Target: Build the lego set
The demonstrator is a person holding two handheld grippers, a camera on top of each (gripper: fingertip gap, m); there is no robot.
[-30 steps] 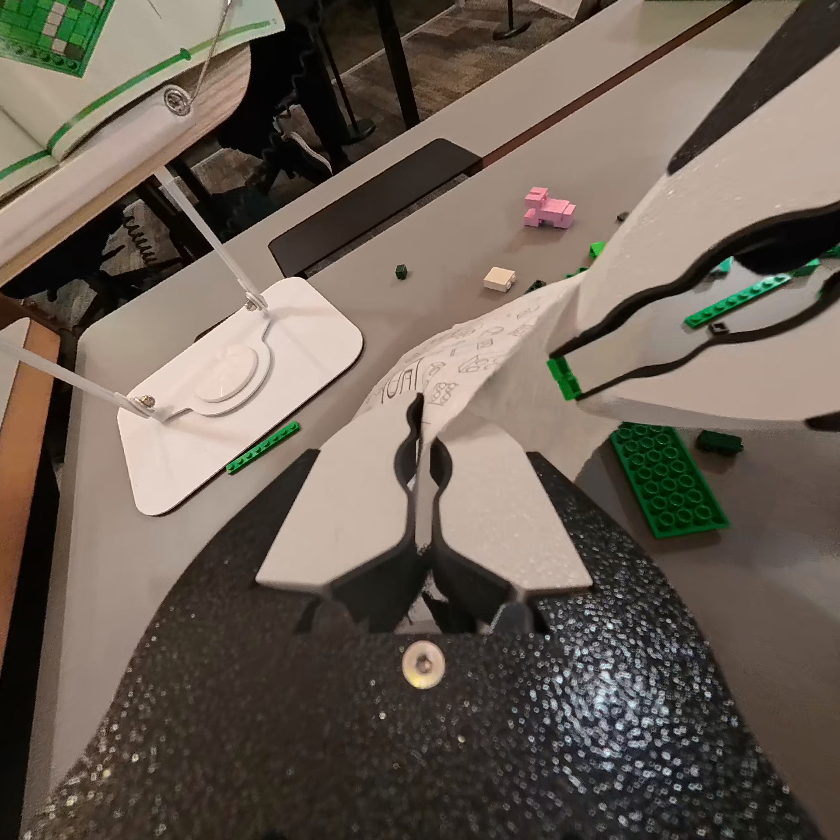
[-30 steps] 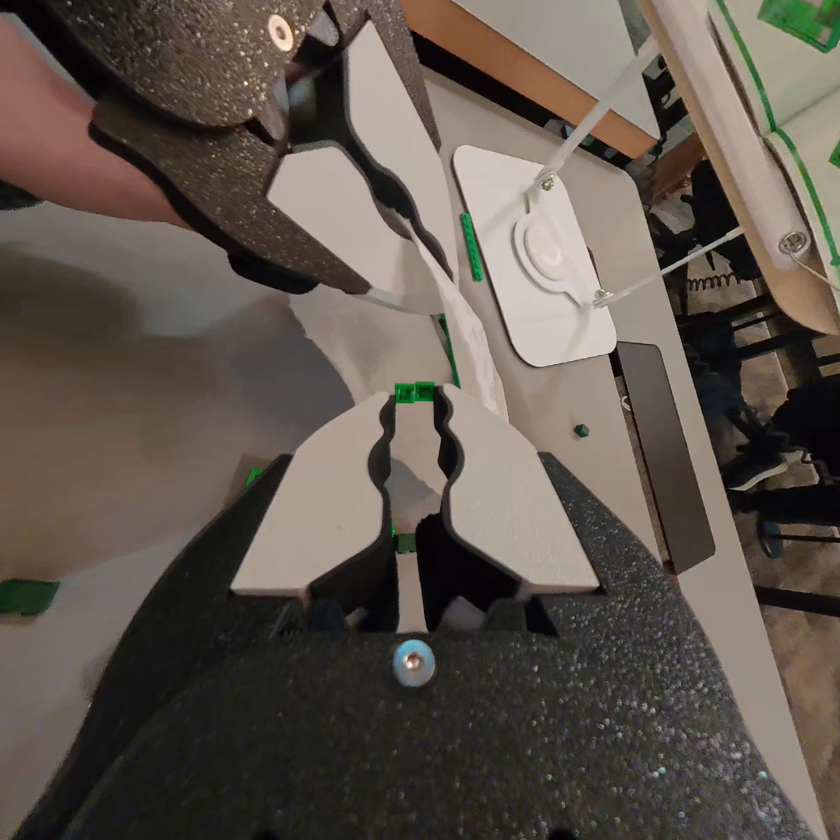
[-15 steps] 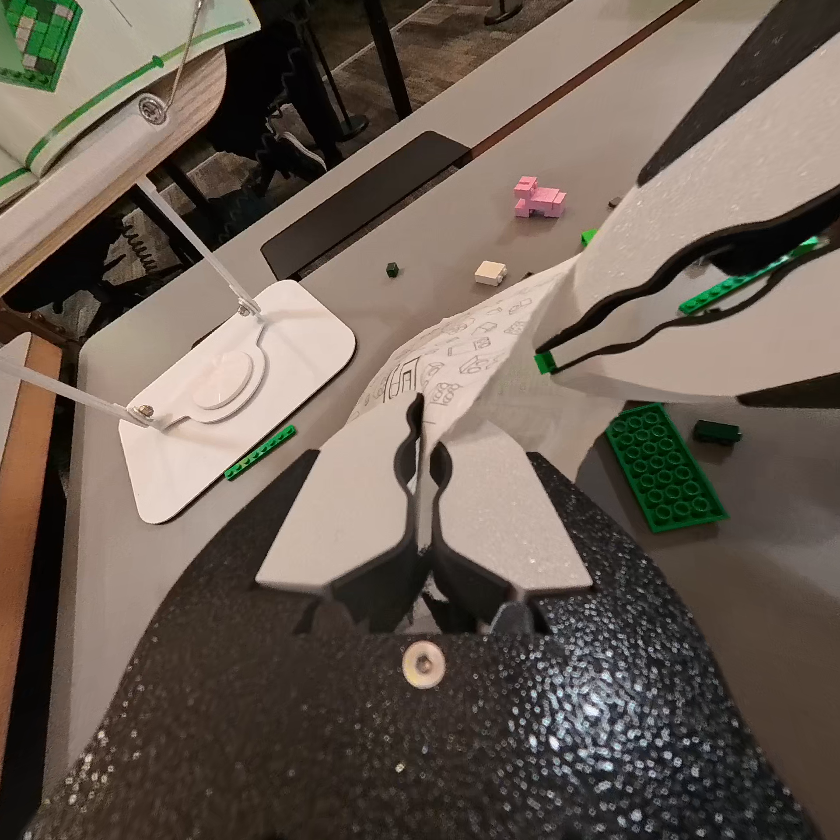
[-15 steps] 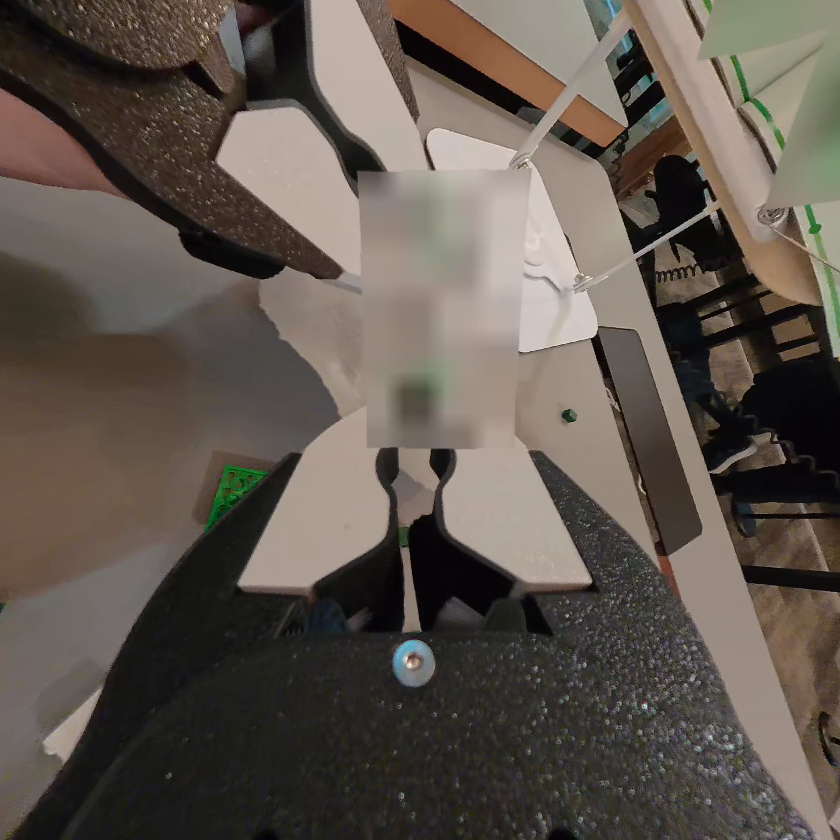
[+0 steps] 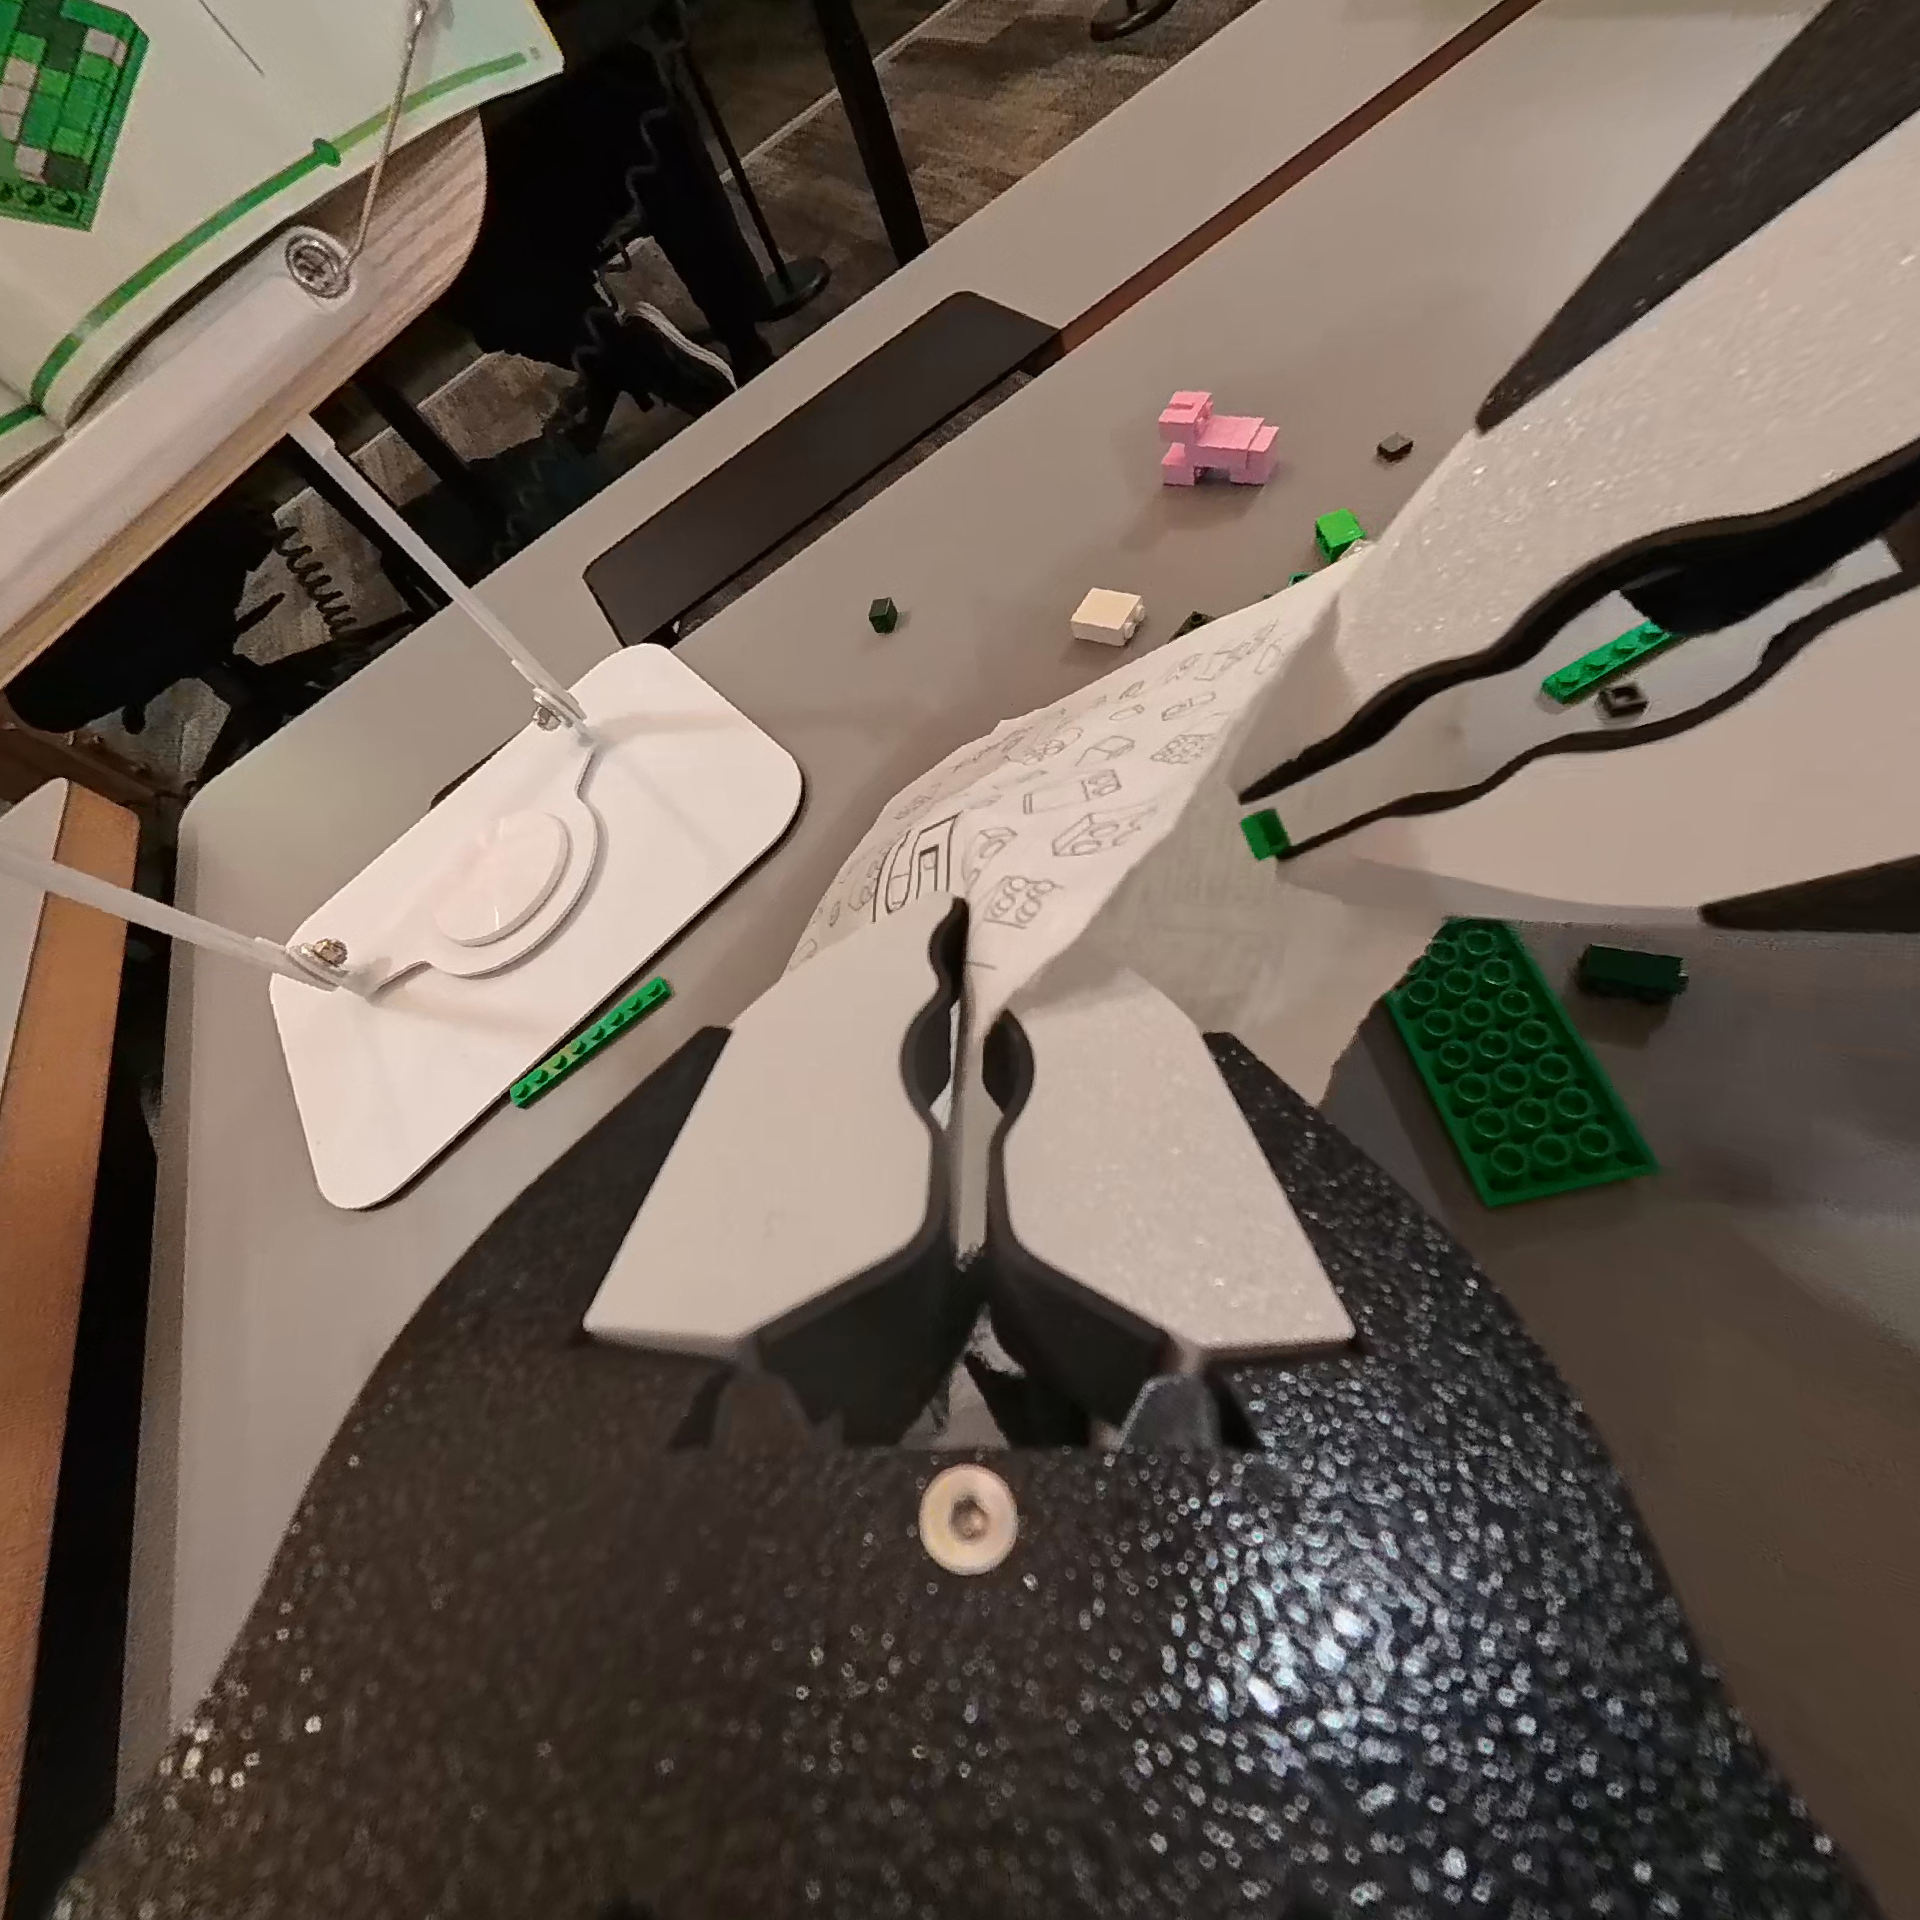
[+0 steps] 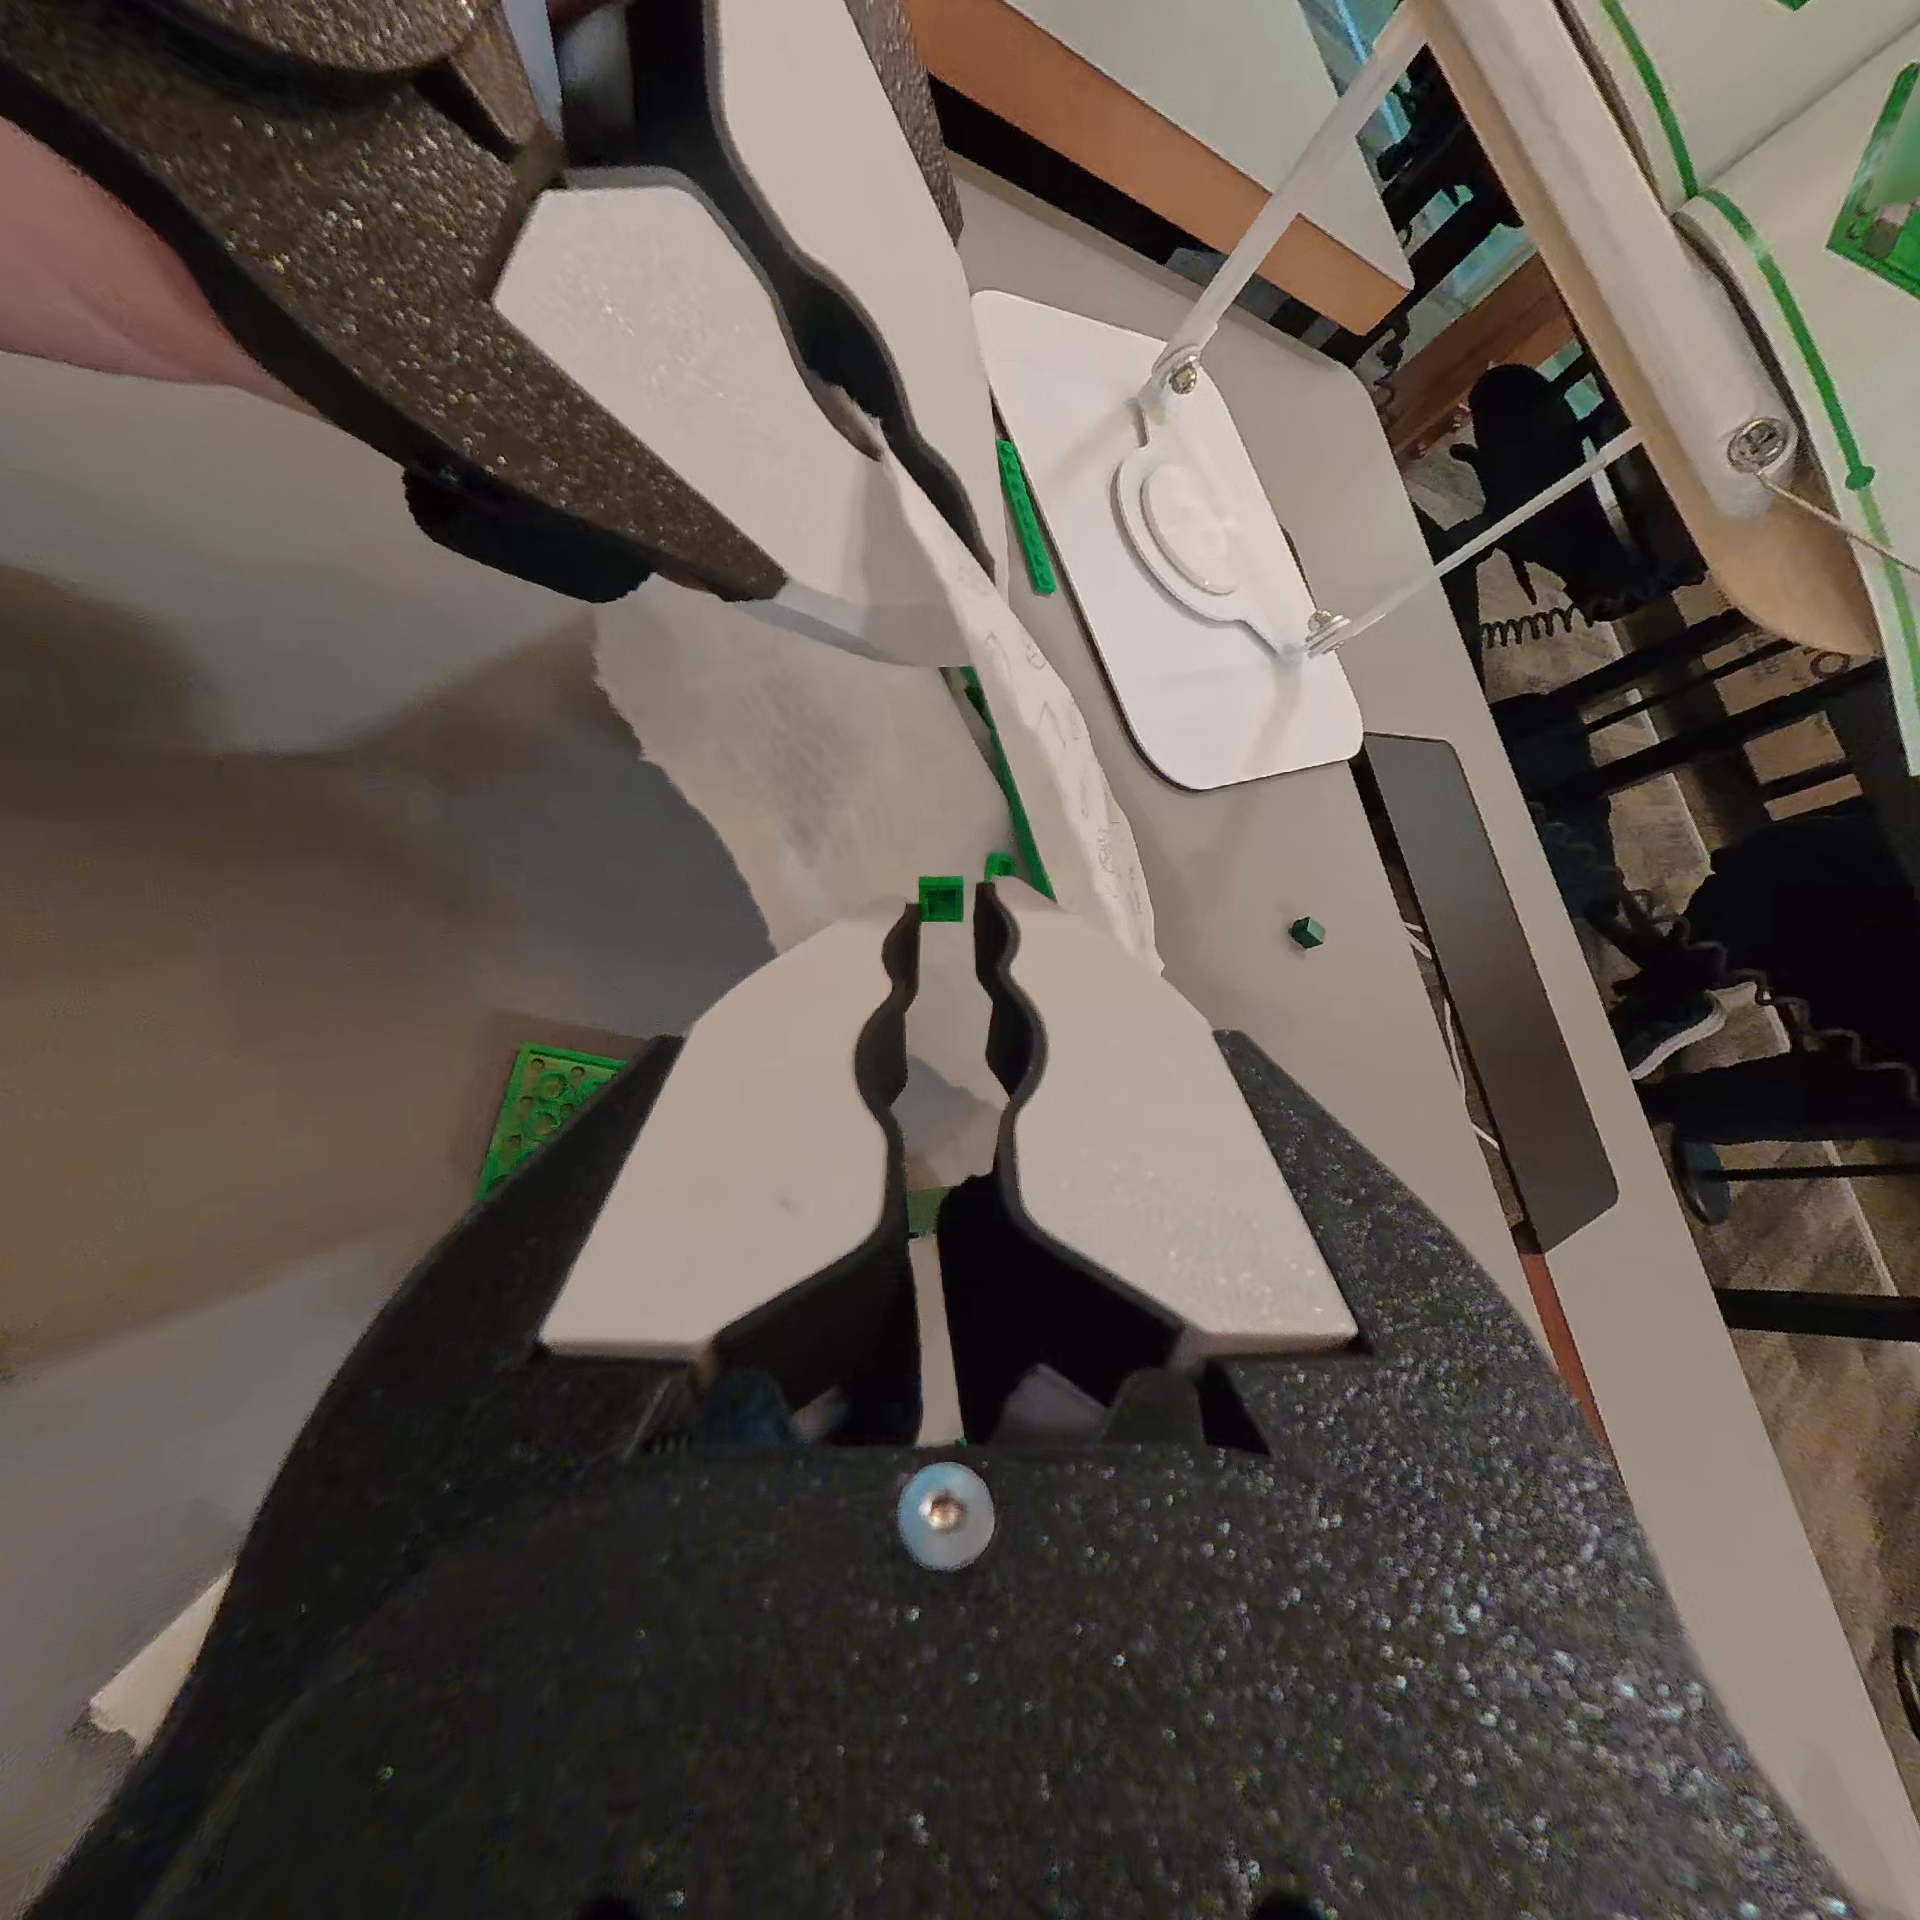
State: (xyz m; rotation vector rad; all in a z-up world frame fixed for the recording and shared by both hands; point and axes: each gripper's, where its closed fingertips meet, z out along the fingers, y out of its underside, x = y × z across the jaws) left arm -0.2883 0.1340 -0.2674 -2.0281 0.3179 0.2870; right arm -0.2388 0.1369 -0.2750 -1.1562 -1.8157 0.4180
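My left gripper (image 5: pixel 961 920) is shut on the edge of a white paper bag (image 5: pixel 1091 821) printed with brick outlines, and holds it off the grey table. My right gripper (image 6: pixel 961 904) is shut on a small green brick (image 6: pixel 940 899) at its fingertips, right at the bag's torn opening (image 6: pixel 810 790). In the left wrist view the right gripper (image 5: pixel 1273 821) comes in from the right with the small green brick (image 5: pixel 1262 834) at its tips. In the right wrist view the left gripper (image 6: pixel 951 582) sits at the upper left, with the bag hanging from it.
A green plate (image 5: pixel 1517 1060) lies on the table, a dark green brick (image 5: pixel 1631 971) beside it. Farther off are a pink pig model (image 5: pixel 1216 442), a white brick (image 5: pixel 1110 616) and loose green pieces. A thin green strip (image 5: pixel 590 1042) lies by the white stand base (image 5: pixel 520 883) that holds the instruction booklet (image 5: pixel 156 156).
The right gripper has stayed at the bag's mouth with the green brick, and its jaws stand closer together. The left gripper still holds the bag; both views have shifted slightly.
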